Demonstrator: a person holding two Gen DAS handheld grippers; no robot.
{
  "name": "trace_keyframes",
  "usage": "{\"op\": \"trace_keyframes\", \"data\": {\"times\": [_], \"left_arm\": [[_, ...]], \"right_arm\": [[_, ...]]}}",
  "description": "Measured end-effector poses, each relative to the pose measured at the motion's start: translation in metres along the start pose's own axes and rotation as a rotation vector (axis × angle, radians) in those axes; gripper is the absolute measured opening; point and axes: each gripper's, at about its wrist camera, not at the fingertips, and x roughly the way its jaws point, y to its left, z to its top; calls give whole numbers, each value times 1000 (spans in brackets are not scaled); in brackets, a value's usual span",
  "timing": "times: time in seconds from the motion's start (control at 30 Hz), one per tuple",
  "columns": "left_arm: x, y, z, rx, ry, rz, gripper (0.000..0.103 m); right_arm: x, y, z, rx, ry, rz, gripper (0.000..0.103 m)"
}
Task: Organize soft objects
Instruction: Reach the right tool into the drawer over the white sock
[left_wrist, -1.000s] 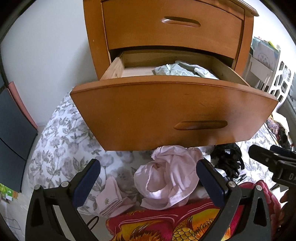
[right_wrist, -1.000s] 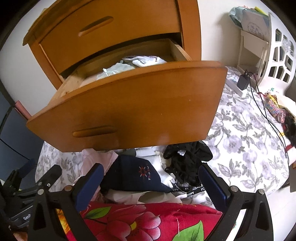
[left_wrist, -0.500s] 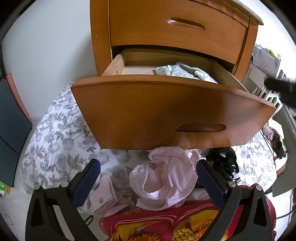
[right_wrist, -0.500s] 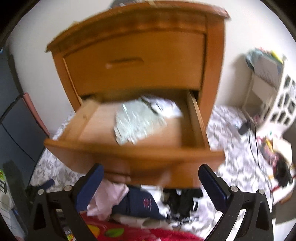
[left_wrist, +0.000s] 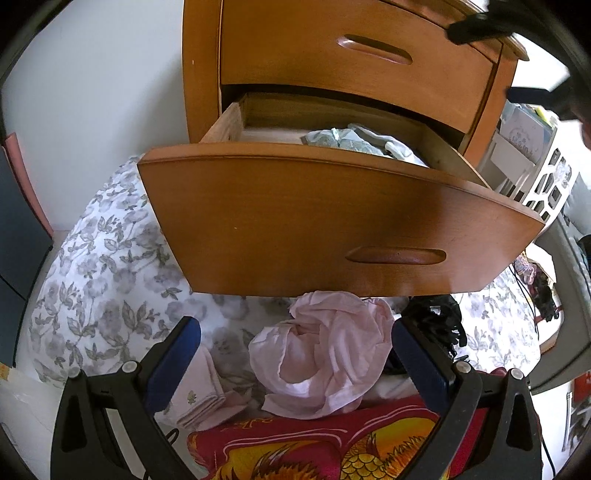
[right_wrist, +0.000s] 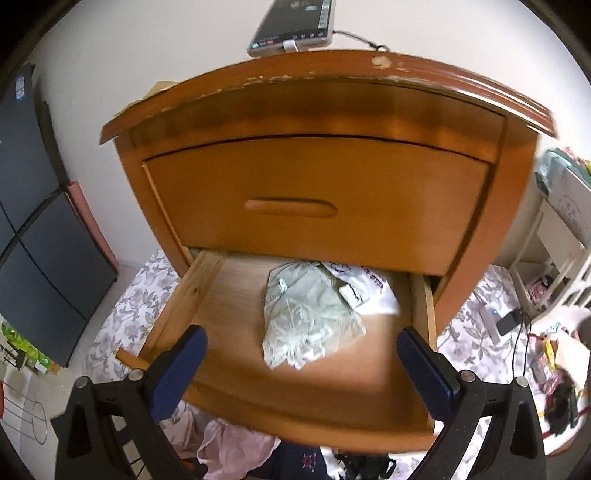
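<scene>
A crumpled pink garment (left_wrist: 325, 354) lies on the floral bedding below the open lower drawer (left_wrist: 332, 221) of a wooden nightstand. My left gripper (left_wrist: 295, 354) hangs open just above it, fingers either side, holding nothing. A folded pink cloth (left_wrist: 199, 395) lies by the left finger and a black garment (left_wrist: 439, 317) by the right one. My right gripper (right_wrist: 301, 365) is raised above the drawer (right_wrist: 229, 306), open and empty. Inside lie a pale green garment (right_wrist: 310, 314) and a white one (right_wrist: 365, 291). Pink cloth (right_wrist: 236, 450) and a dark navy piece (right_wrist: 303, 461) show under the drawer front.
A red and gold patterned blanket (left_wrist: 314, 443) covers the near edge. The upper drawer (right_wrist: 314, 206) is closed. A phone (right_wrist: 295, 26) rests on the nightstand top. White shelving (left_wrist: 532, 162) and cables stand to the right, a dark cabinet (right_wrist: 33, 229) to the left.
My right gripper has risen from the clothes pile on the bed to above the open drawer, looking down into it. My left gripper shifted slightly, staying open over the pink garment.
</scene>
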Motion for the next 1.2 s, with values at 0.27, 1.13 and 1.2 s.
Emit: {"op": "trace_keyframes", "data": {"times": [0.27,1.13,1.2], "left_arm": [[2,1,0,-5,8,-24,103],[11,-1,3,1,41,-77,103],[11,-1,4,4,42,-79,103]], "right_arm": [[53,-5,27,-82,115,-68,103],[188,-15,-7,-526,404,-271,63],[193,-15,-8,-545,410,-274,60]]}}
